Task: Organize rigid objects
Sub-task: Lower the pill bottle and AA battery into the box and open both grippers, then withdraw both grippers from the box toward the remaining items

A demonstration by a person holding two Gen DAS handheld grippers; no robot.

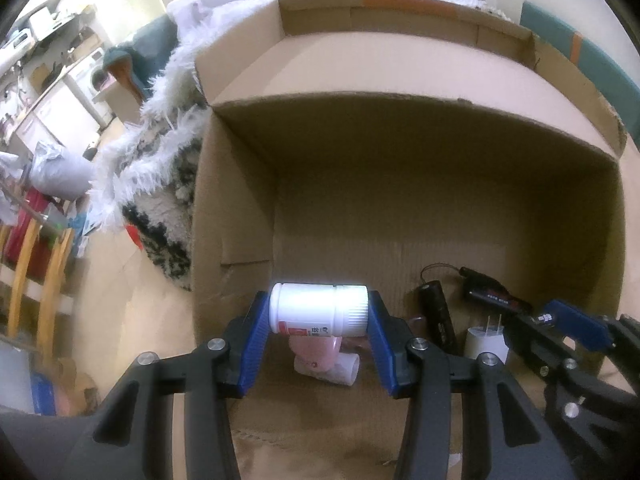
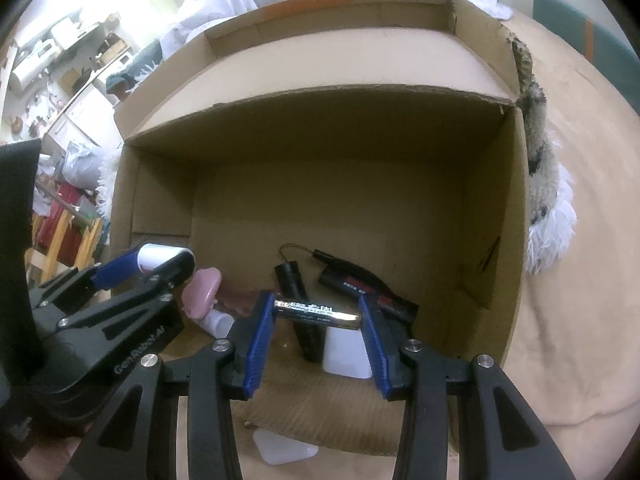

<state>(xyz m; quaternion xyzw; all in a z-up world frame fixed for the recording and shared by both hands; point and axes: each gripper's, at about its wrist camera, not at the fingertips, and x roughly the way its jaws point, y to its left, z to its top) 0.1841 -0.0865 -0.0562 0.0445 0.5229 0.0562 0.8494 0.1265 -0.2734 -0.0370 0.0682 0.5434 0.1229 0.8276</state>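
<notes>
The left gripper (image 1: pixel 319 316) has its blue pads (image 1: pixel 256 332) pressed on the two ends of a white bottle (image 1: pixel 318 310), which lies crosswise between them, its ribbed cap toward the right pad. It hangs just inside the near left corner of an open cardboard box (image 1: pixel 400 152), above the box floor.

The right gripper (image 2: pixel 318 314) is clamped lengthwise on a gold and black battery (image 2: pixel 318 311), one pad at each end, and is narrowly parted to that length. It hangs over the near middle of the box floor.

On the floor of the box, toward its near wall, lie several things. A pink pouch-like item (image 2: pixel 202 288) sits by the near left corner on a white tube-shaped piece (image 1: pixel 344 372) (what either is exactly I cannot tell). A black cylinder with a thin cord loop (image 2: pixel 298 296) lies near the middle, touching or nearly touching a white plug adapter (image 1: pixel 486 340) with its prongs up. A black device with red lettering (image 2: pixel 366 286) lies toward the right, beyond the adapter.

The box stands on a beige cloth (image 2: pixel 568 320), with a shaggy white and black rug (image 1: pixel 160 168) along its left wall. A white lidded piece (image 2: pixel 284 448) lies outside, against the near wall.
</notes>
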